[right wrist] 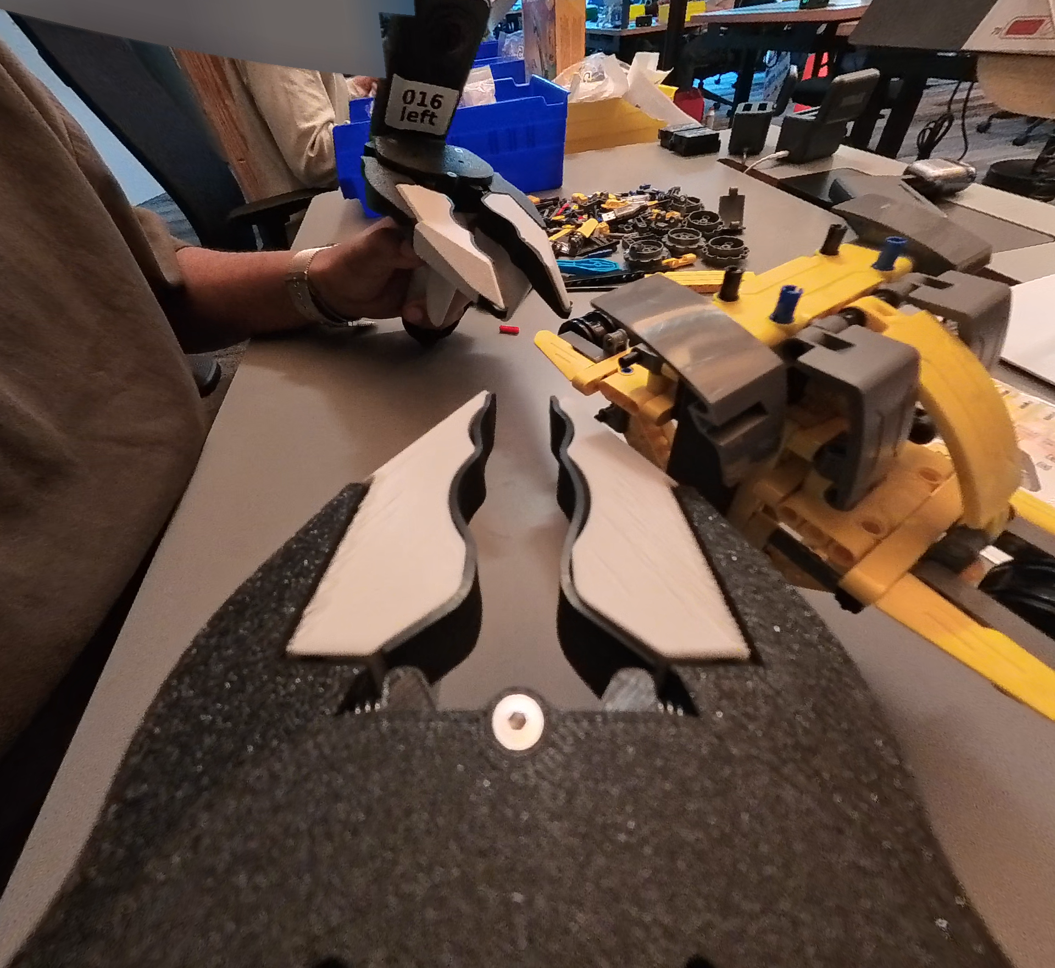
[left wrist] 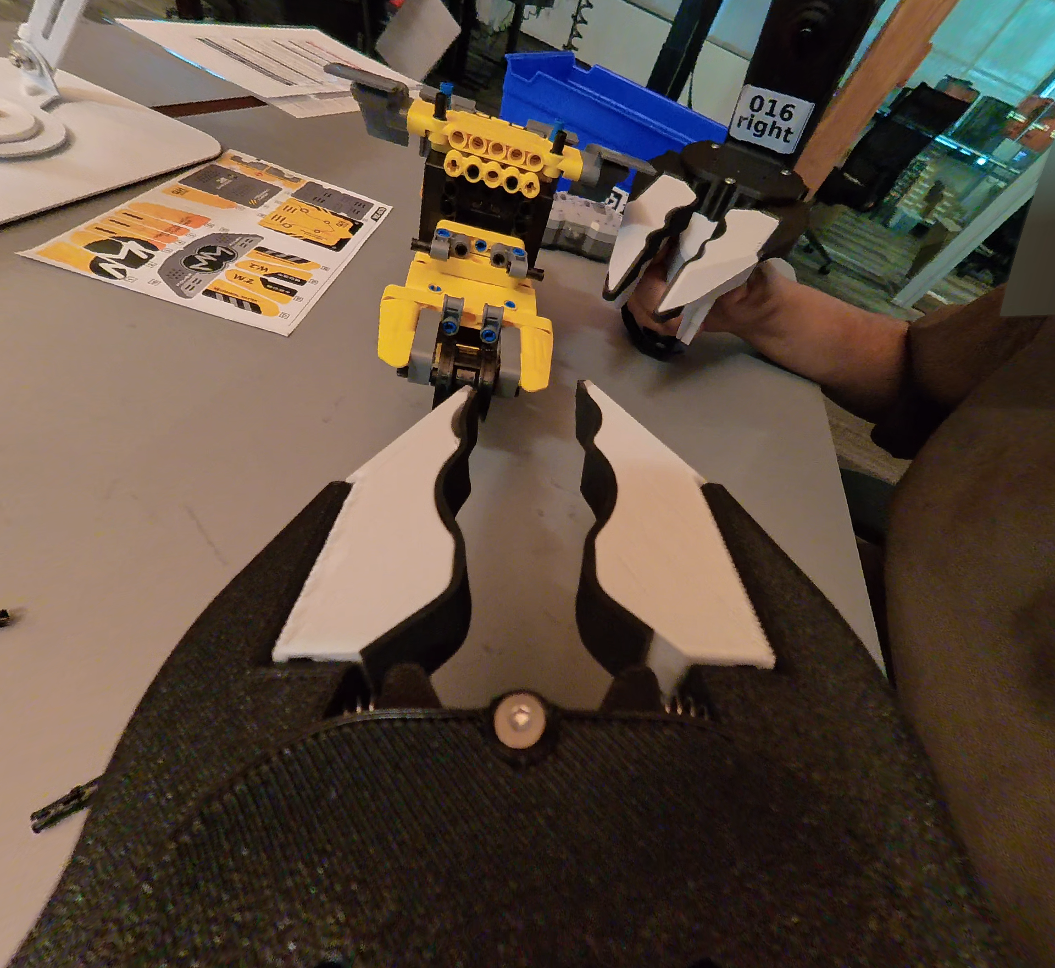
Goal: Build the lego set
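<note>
Left wrist view: the left gripper [left wrist: 522, 389], jaws parted and empty, noses the near end of the part-built yellow-and-grey plastic brick vehicle [left wrist: 476, 249] mid-worktop, wheels unfitted. Right wrist view: the right gripper [right wrist: 520, 405], open and empty, sits beside the vehicle; loose black wheels and small bricks [right wrist: 645, 229] lie toward the worktop's far edge.

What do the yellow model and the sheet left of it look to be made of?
Yellow model: moulded hard plastic, mildly glossy, with pin holes and snap-fit connectors. Sheet: probably glossy printed paper or sticker film, lying thin and flat on the table, with outlined shapes; which one is unclear.
</note>
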Action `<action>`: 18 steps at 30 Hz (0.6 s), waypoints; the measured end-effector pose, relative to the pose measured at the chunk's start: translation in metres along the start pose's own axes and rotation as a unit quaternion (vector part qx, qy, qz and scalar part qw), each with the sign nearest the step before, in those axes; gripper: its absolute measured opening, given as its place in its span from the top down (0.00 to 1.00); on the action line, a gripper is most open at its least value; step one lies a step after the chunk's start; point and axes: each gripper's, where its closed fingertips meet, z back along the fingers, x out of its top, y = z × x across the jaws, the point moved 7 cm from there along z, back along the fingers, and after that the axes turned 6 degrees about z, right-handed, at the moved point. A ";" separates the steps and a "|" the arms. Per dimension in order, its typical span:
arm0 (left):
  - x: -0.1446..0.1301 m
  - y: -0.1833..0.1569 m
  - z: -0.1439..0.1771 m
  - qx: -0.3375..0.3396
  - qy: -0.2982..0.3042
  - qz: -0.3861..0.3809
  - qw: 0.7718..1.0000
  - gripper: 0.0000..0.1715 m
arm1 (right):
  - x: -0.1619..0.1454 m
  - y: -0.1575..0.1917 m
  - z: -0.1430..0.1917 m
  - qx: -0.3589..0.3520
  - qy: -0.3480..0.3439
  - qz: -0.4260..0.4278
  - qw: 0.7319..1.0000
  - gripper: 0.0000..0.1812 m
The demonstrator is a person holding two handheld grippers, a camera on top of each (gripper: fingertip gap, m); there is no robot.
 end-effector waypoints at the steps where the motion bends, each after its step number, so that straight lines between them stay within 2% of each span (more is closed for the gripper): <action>1: 0.000 0.000 0.000 0.000 0.000 -0.001 1.000 0.82 | 0.000 0.000 0.000 -0.001 0.000 0.000 1.000 0.90; 14: 0.001 -0.002 0.000 -0.001 -0.001 -0.003 1.000 0.82 | 0.001 -0.005 0.003 -0.021 -0.006 -0.009 1.000 0.92; 18: -0.002 -0.004 -0.003 -0.027 0.008 0.022 0.999 0.85 | 0.002 -0.004 0.004 -0.026 -0.004 0.002 1.000 0.90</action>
